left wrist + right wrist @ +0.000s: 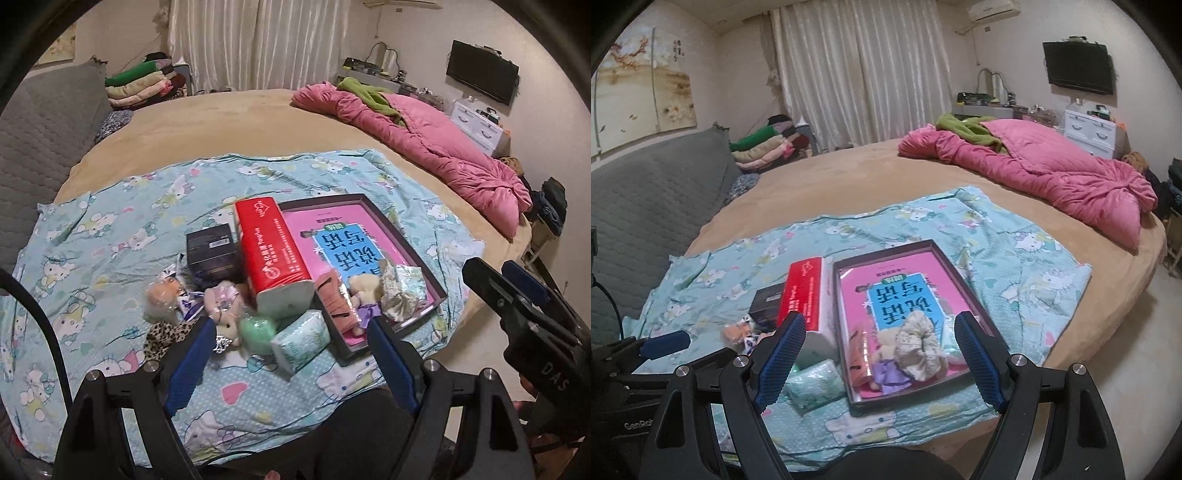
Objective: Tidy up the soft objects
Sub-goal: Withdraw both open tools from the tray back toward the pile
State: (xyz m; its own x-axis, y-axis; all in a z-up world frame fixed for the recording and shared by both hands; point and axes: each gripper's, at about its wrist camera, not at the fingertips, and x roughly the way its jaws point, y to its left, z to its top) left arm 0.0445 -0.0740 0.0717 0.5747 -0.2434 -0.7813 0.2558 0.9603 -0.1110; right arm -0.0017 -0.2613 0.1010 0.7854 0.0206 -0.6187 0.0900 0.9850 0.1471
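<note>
We hold both tools above the near edge of the bed, and neither carries anything: the left gripper (288,334) has its blue pads spread wide with only the clutter beyond showing between them, and the right gripper (881,349) stands just as wide and empty over the near end of the tray (886,246). Judging by how things lie, we are partway through. Inside the dark-rimmed tray, on top of the pink book (886,280), a pale scrunchie (918,345), a striped peach pouch (334,295) and a small plush with a purple bow (364,295) already sit together at the near end. Left outside on the blue cartoon-print sheet (110,236) are the small pink plush (221,299), the green round piece (256,328), the mint tissue pack (301,341), the leopard-print fabric (162,334) and a wrapped doll (162,295), all crowded beside the red tissue pack (273,243) and a black box (212,253). We reckon those loose soft items remain to be gathered.
</note>
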